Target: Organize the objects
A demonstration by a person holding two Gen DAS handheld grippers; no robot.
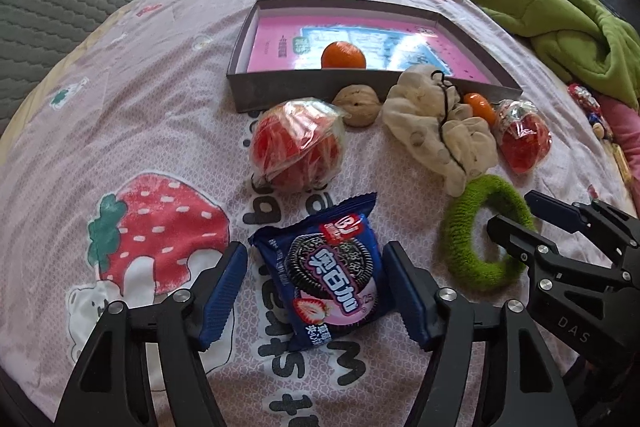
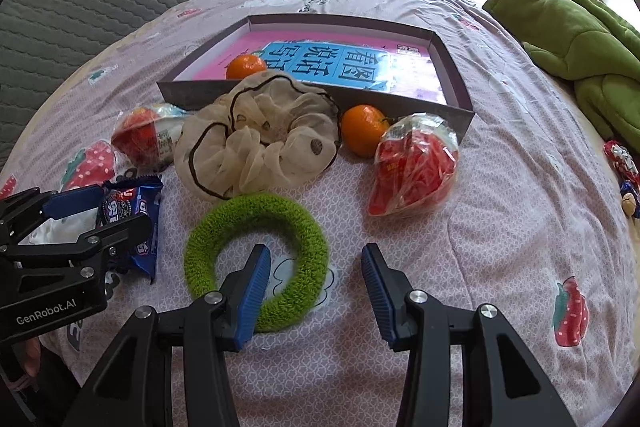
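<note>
Nearest, the left tongs (image 1: 316, 291) stand wide around a blue cookie packet (image 1: 326, 273) that lies flat on the bed sheet (image 1: 120, 107); the pads sit just beside its crinkled foil edges and do not seem to press on it. The right tongs (image 2: 316, 291) are partly open, one pad inside the fuzzy green ring (image 2: 256, 259), the other outside it, so a stretch of its soft loop lies between them, not yet pinched. The step in hand looks like picking up both items at once. Next, each pair of tongs likely has to close: gently on the packet, which will crumple, and firmly on the ring, which will squash.

Farther on lie a cream gauzy scrunchie (image 2: 256, 143), ruffled and limp, two glossy bags of red snacks (image 2: 412, 167), a round smooth tangerine (image 2: 362, 129) and a wrinkled walnut (image 1: 356, 105). Beyond them sits the shallow grey cardboard box (image 2: 456, 115), holding a pink book and another tangerine (image 2: 245, 66), probably the destination.
</note>
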